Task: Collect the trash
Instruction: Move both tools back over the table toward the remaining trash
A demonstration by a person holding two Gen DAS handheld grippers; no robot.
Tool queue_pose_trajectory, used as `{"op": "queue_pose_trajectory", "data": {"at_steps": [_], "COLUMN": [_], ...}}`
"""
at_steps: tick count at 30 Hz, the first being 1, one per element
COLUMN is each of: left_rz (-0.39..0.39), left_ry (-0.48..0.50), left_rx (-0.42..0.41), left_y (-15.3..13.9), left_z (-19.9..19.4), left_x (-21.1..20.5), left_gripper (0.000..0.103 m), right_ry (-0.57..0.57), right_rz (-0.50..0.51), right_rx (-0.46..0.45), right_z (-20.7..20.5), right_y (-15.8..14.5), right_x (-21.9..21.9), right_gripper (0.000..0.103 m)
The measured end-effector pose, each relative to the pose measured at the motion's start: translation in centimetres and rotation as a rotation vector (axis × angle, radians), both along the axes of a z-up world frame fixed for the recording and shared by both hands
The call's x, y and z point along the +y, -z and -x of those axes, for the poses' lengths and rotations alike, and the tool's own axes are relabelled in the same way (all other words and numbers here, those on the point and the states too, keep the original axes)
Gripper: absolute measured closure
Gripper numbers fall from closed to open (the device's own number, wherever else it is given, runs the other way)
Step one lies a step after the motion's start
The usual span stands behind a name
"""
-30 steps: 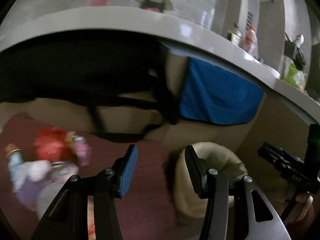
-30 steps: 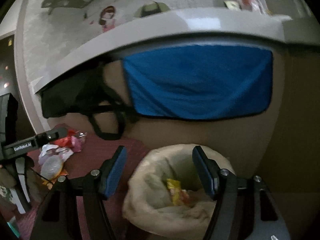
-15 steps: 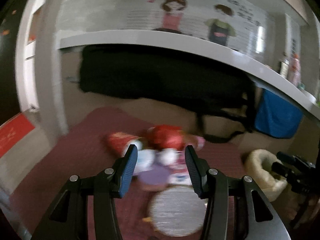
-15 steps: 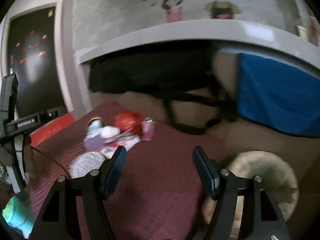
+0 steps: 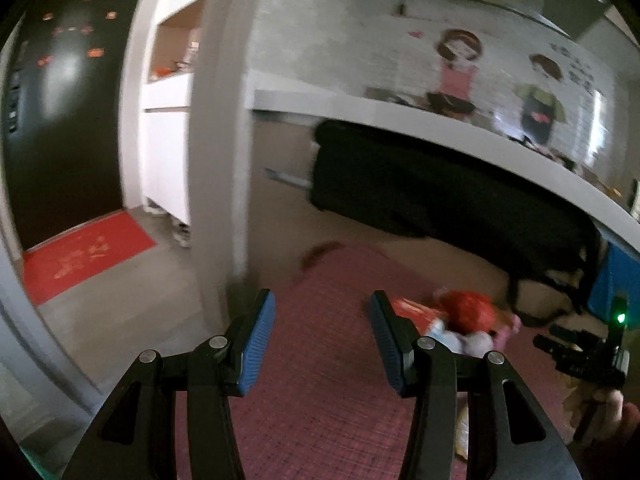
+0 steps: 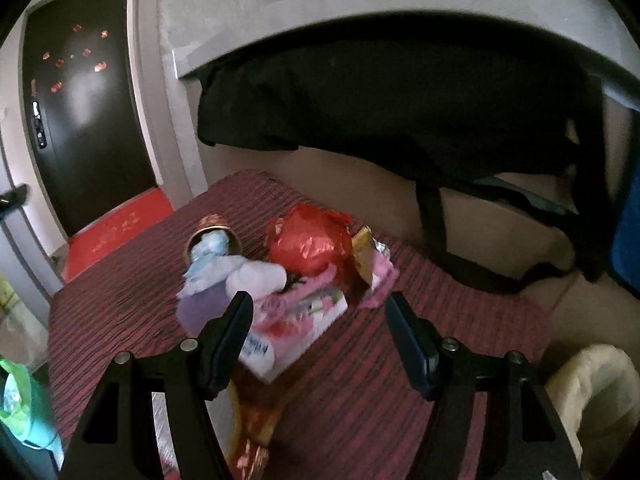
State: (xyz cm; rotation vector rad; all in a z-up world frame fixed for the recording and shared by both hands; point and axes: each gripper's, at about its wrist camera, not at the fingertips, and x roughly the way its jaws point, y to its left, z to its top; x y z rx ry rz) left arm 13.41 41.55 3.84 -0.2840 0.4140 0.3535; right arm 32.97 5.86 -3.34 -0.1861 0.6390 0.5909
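A heap of trash [image 6: 280,276], topped by a crumpled red foil wrapper [image 6: 308,242], lies on the dark red woven mat [image 6: 124,280] below a white table [image 6: 360,4]. The right hand-held gripper [image 6: 320,332] hovers just above it, jaws wide apart and empty. The left hand-held gripper [image 5: 322,340], likewise spread and empty, points at bare mat left of the heap.

A dark red woven mat [image 6: 360,380] is lying on the floor below a long white counter [image 5: 460,120]. A black bag [image 6: 400,92] is hanging under the counter's edge, its strap drooping toward the mat's far edge. A black door [image 6: 80,92] is standing beyond the mat's left corner, a red doormat [image 5: 80,256] lying before it. Cartoon figures [image 5: 456,68] are showing on the wall above the counter.
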Motion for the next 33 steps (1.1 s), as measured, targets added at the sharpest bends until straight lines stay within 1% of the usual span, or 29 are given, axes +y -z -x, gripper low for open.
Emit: {"op": "queue_pose_trajectory", "data": {"at_steps": [2,3,5,9,11,13,15,18,19,20,21,22,24,25,26,27,31,33], "left_rz": [0.043,0.074,0.131,0.185,0.202,0.216,0.218,0.214,0.218,0.221,0.225,0.227,0.233,0.233,0.232,0.23,0.227,0.223], "left_ry": [-0.015,-0.009,0.026,0.101,0.138,0.179,0.215,0.25,0.258,0.266,0.274,0.281,0.299,0.304,0.311,0.317,0.327,0.336], "left_rx": [-0.018,-0.023,-0.021,0.024,0.042,0.05,0.055,0.053,0.052,0.051,0.052,0.054,0.056,0.056,0.056,0.059,0.07,0.076], "left_y": [0.5,1.2,3.0,6.4,7.6,8.6,9.4,10.0,10.1,10.3,10.5,10.5,10.7,10.7,10.7,10.7,10.6,10.6], "left_z": [0.2,0.1,-0.8,-3.5,-4.7,-5.6,-6.4,-7.3,-7.4,-7.7,-7.9,-8.3,-8.6,-8.8,-8.8,-8.8,-8.6,-8.5], "left_x": [1.3,1.9,2.4,1.6,1.2,0.3,-0.3,-1.1,-1.3,-1.5,-1.8,-2.0,-2.7,-3.0,-3.3,-3.7,-4.8,-5.3], "left_gripper": [0.053,0.052,0.052,0.052,0.052,0.052,0.052,0.052,0.052,0.052,0.052,0.052,0.052,0.052,0.052,0.052,0.052,0.052], "right_ry": [0.019,0.029,0.042,0.052,0.073,0.101,0.12,0.103,0.074,0.036,0.0,-0.011,-0.07,-0.092,-0.121,-0.158,-0.248,-0.275], "right_rz": [0.02,0.028,0.018,-0.024,-0.03,-0.044,-0.064,-0.136,-0.182,-0.216,-0.232,-0.219,-0.145,-0.127,-0.107,-0.093,-0.063,-0.049], "right_rx": [-0.004,-0.006,-0.001,0.03,0.042,0.076,0.134,0.25,0.304,0.359,0.393,0.389,0.361,0.355,0.349,0.348,0.343,0.337], "right_z": [-1.5,-2.3,-4.0,-7.6,-9.4,-11.3,-13.1,-14.6,-14.7,-14.7,-14.2,-13.7,-11.6,-10.9,-9.8,-8.5,-4.7,-2.8], "right_y": [0.7,0.9,1.3,1.4,1.7,2.4,3.5,5.5,6.0,6.6,6.9,7.0,6.9,6.9,7.0,7.0,6.7,6.7], "right_x": [1.0,1.4,2.2,3.6,3.9,4.0,3.6,2.7,2.1,2.0,2.0,2.1,3.1,3.4,3.9,4.3,5.3,5.4], "right_gripper": [0.04,0.042,0.043,0.043,0.043,0.043,0.043,0.042,0.042,0.046,0.056,0.057,0.067,0.069,0.073,0.081,0.085,0.09]}}
